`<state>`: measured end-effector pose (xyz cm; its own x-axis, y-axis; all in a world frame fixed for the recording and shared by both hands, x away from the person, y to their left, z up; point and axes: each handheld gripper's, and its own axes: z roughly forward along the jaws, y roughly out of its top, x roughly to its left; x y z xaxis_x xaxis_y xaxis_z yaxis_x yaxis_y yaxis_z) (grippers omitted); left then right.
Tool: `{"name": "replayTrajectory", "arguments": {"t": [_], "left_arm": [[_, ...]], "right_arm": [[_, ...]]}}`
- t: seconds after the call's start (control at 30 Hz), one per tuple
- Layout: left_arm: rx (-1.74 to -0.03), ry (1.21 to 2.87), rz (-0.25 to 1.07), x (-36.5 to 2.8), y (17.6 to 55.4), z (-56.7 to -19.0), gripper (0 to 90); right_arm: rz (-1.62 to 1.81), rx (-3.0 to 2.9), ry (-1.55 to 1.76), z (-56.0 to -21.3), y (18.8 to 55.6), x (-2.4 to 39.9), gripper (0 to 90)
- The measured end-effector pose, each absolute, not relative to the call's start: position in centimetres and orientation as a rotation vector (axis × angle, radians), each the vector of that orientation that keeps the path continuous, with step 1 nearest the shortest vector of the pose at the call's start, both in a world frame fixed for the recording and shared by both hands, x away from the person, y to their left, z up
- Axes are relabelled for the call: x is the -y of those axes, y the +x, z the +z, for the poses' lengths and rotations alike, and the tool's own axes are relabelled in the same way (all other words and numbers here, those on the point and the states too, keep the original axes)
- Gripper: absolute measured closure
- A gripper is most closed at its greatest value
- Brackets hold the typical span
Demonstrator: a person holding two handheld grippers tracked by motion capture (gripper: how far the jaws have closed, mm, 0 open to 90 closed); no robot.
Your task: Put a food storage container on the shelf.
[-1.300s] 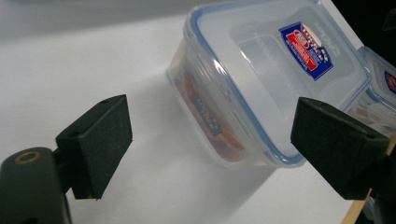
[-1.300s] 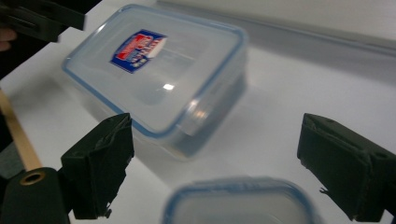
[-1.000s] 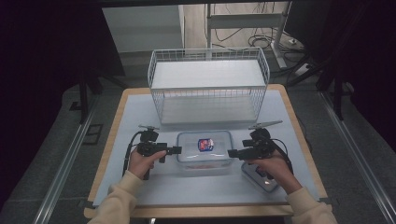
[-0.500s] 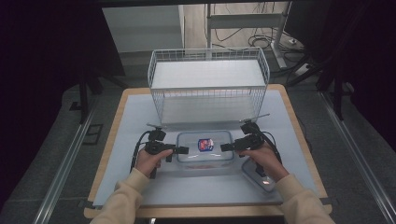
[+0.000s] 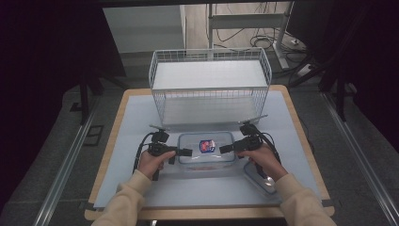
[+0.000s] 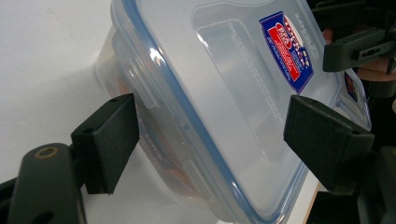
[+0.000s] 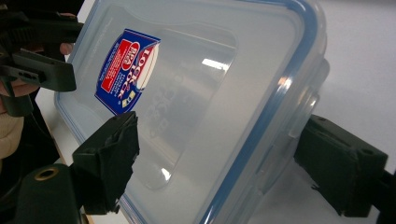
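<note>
A clear plastic food box [image 5: 206,149] with a blue-rimmed lid and a red and blue label [image 5: 206,145] rests on the table in front of the person. My left gripper [image 5: 186,151] points at its left end, and my right gripper [image 5: 226,149] points at its right end. In the left gripper view the left gripper [image 6: 217,126] straddles the box's latch end, one pad [image 6: 112,140] by the side flap and the other over the lid. The right gripper [image 7: 222,144] straddles the opposite end the same way. Both pairs of jaws have just been closing a little, and I see no firm press.
A white wire basket [image 5: 210,84] stands at the back of the table, just behind the box. A second clear container piece [image 5: 261,181] lies near the front right, beside the right forearm. The table's wooden edge [image 5: 113,141] frames a pale mat.
Both grippers have moved inward from beside the box to its two ends. The right one came left and down. The box has stayed in place.
</note>
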<state>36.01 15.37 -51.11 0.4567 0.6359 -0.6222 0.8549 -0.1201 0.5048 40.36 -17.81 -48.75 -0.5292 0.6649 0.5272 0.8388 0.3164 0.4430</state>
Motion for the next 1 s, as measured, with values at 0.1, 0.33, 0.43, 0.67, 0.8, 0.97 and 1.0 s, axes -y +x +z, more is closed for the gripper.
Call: {"name": "replayTrajectory", "arguments": {"t": [0.1,0.33,0.43,0.67,0.8,0.97,1.0], "left_arm": [[-1.263,1.837,-0.304,-15.4,35.9,-51.0,20.0],[-1.261,1.821,-0.290,-15.7,35.6,-50.9,25.2],[-1.258,1.813,-0.288,-15.8,35.4,-50.9,28.1],[-1.241,1.802,-0.277,-16.2,34.8,-50.7,33.0],[-1.232,1.799,-0.285,-16.3,34.7,-50.8,33.5],[-1.229,1.806,-0.340,-16.0,35.1,-51.3,24.8],[-1.229,1.803,-0.350,-15.9,35.2,-51.4,23.1]], "right_arm": [[-1.018,2.318,-1.381,-48.6,40.4,18.1,20.1],[-1.058,2.236,-1.404,-48.9,40.4,19.1,28.1],[-1.067,2.241,-1.395,-48.7,40.2,19.2,29.8],[-1.088,2.267,-1.367,-48.4,39.8,19.5,33.5],[-1.107,2.276,-1.359,-48.4,39.5,19.6,33.8],[-1.117,2.282,-1.339,-48.4,39.4,19.8,34.9],[-1.119,2.285,-1.335,-48.3,39.4,19.8,35.0]]}}
